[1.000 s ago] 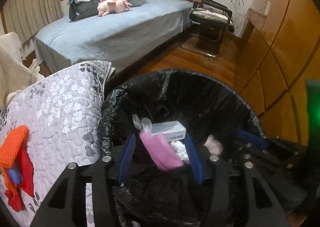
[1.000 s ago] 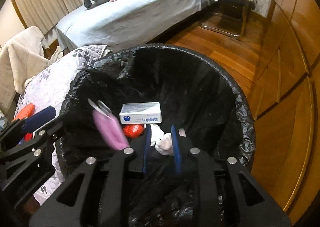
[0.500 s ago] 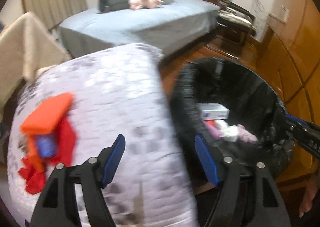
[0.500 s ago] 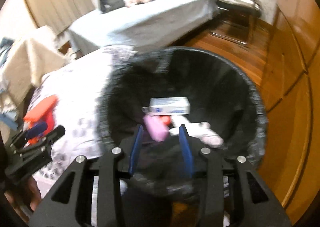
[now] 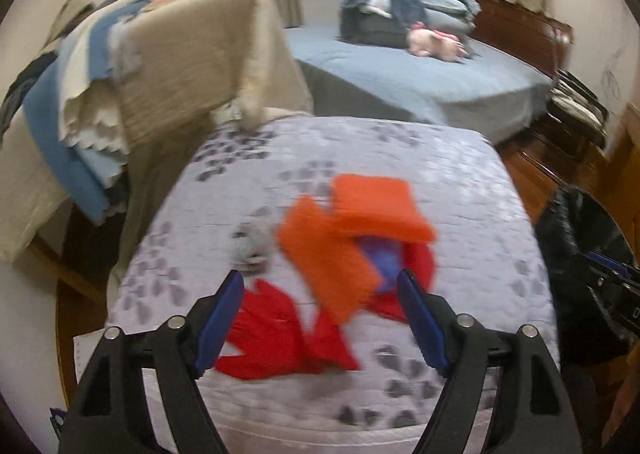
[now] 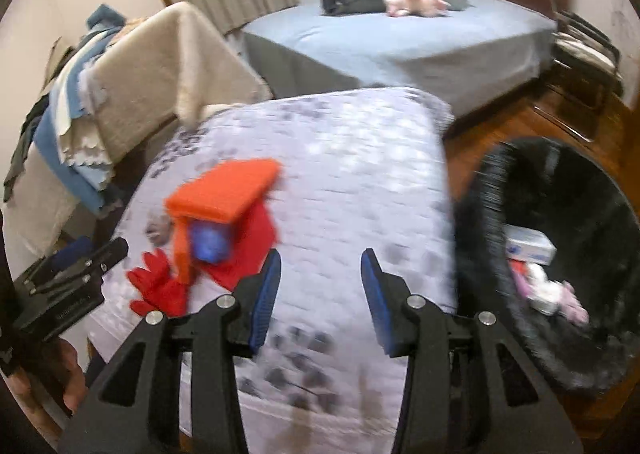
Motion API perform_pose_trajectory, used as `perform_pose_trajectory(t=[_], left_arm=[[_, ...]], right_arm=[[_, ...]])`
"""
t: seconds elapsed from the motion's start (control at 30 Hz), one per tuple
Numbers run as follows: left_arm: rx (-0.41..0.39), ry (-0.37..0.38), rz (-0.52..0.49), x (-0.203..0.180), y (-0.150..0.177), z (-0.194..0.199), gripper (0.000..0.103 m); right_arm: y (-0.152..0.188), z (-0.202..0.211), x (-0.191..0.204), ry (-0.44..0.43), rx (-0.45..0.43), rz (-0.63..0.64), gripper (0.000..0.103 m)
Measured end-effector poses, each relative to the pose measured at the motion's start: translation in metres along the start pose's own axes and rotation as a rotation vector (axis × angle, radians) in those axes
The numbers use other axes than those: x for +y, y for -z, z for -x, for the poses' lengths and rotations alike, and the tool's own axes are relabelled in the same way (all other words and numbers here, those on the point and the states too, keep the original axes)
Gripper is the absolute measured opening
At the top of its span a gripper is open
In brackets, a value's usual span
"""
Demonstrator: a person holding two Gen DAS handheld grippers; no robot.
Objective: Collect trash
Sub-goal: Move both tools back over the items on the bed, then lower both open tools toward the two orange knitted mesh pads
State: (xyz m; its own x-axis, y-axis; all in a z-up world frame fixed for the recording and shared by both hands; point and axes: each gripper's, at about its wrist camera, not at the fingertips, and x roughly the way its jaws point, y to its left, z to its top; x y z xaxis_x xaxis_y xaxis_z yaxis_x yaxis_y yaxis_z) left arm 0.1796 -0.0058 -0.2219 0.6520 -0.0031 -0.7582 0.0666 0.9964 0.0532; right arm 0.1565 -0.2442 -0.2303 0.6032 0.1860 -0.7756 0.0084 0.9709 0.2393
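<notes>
An orange and red torn package (image 5: 352,230) with a blue item inside lies on the quilted lilac surface (image 5: 440,181); it also shows in the right wrist view (image 6: 224,221). A small grey crumpled scrap (image 5: 250,244) lies beside it. My left gripper (image 5: 320,318) is open and empty, just short of the package. My right gripper (image 6: 318,294) is open and empty over the quilt (image 6: 360,181). The black-lined bin (image 6: 560,238) stands at the right and holds a white box (image 6: 528,246) and pink and white scraps (image 6: 552,290).
A chair draped with beige and blue cloths (image 5: 160,65) stands behind the quilt at left. A blue bed (image 5: 420,73) with clothes and a pink plush toy is at the back. A metal chair (image 6: 588,49) and wooden floor are at the right.
Both grippers swung left, away from over the bin to the quilted surface. Both jaws opened wider. The pink scrap dropped into the bin. The frames are motion-blurred.
</notes>
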Motion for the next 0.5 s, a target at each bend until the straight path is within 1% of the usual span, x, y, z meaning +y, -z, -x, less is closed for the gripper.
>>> perform_pose_trajectory(t=[0.1, 0.13, 0.23, 0.5], left_arm=[[-0.003, -0.014, 0.025, 0.019, 0.0, -0.002, 0.077], [-0.005, -0.017, 0.032, 0.025, 0.0, -0.003, 0.077], [-0.006, -0.008, 0.046, 0.037, 0.0, -0.008, 0.077], [0.0, 0.006, 0.05, 0.051, 0.002, -0.024, 0.077]], right_arm=[[-0.009, -0.013, 0.027, -0.026, -0.006, 0.026, 0.043], [-0.01, -0.017, 0.034, -0.03, -0.005, 0.03, 0.045], [-0.017, -0.035, 0.052, -0.036, 0.005, 0.038, 0.046], [-0.022, -0.071, 0.075, -0.029, 0.034, 0.05, 0.045]])
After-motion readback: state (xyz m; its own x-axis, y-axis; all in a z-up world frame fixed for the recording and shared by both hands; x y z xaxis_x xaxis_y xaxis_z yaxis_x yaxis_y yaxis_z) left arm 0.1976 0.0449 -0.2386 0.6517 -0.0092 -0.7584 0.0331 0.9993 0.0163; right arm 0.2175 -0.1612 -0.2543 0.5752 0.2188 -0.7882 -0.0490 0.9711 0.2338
